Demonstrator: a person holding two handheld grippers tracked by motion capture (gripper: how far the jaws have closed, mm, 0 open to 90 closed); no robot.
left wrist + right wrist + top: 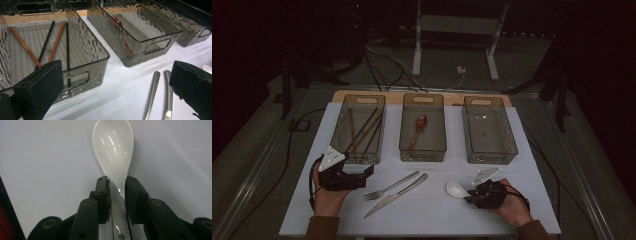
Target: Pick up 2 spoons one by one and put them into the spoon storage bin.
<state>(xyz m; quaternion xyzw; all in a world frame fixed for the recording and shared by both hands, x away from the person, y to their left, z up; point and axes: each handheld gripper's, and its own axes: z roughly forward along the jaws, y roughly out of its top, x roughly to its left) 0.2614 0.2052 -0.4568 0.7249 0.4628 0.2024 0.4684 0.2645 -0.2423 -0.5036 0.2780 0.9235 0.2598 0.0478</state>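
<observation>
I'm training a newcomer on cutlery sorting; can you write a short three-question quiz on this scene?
1. True or false: the right gripper has its jaws around the handle of the white ceramic spoon.
2. Which clear plastic bin holds the brown wooden spoon: A left, B middle, C right?
3. Which two steel pieces lie on the white table between the grippers?

Key: 1 true; 2 B; 3 the steel fork and the steel knife.
</observation>
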